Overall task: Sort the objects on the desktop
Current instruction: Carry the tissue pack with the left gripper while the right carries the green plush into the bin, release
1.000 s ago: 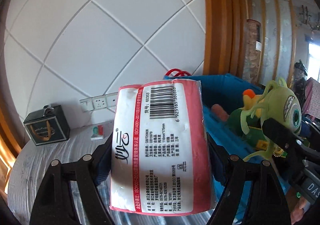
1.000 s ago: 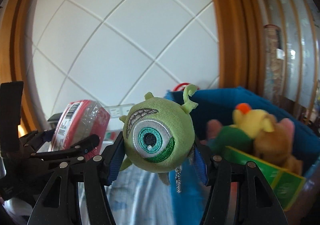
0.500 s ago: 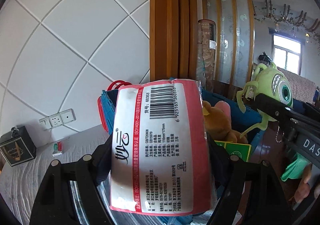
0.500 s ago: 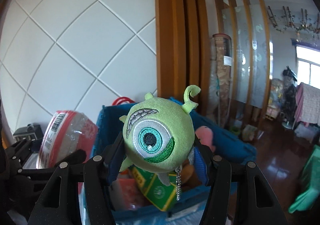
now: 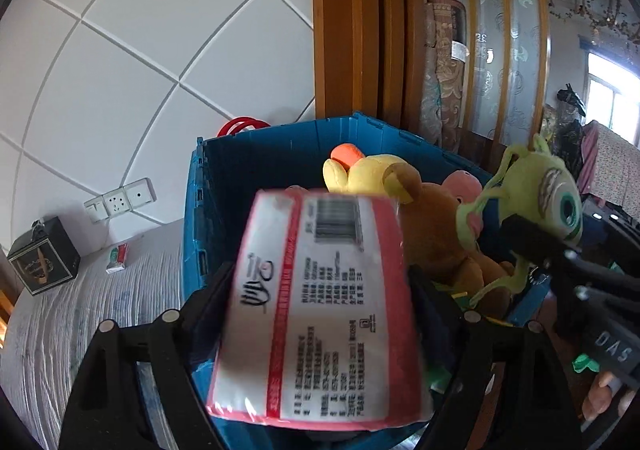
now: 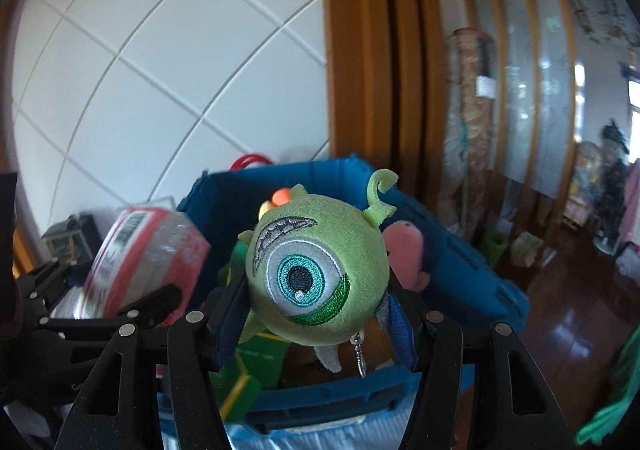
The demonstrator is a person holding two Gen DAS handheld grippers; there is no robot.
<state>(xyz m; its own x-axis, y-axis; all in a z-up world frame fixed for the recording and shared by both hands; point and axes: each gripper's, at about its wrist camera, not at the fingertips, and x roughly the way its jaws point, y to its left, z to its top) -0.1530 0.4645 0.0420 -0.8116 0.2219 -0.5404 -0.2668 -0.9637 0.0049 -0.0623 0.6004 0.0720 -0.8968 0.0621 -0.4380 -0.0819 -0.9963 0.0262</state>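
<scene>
My left gripper (image 5: 320, 314) holds a red and white tissue pack (image 5: 320, 310) over the near part of a blue crate (image 5: 256, 165); the pack looks blurred and tilted. It also shows in the right wrist view (image 6: 136, 254). My right gripper (image 6: 316, 310) is shut on a green one-eyed plush toy (image 6: 316, 270) above the same crate (image 6: 460, 266). That toy shows at the right of the left wrist view (image 5: 548, 197). Inside the crate lie a yellow plush (image 5: 360, 173), a brown plush (image 5: 436, 234) and a pink plush (image 6: 404, 250).
The crate stands at the right end of a grey striped table (image 5: 80, 310). A black box (image 5: 42, 256) and a small red and green pack (image 5: 117, 258) sit near the wall sockets (image 5: 120, 199). A wooden post (image 5: 360, 29) rises behind the crate.
Both grippers have tipped down over the crate, so its inside shows more. The tissue pack has tilted forward between the left fingers and is now blurred.
</scene>
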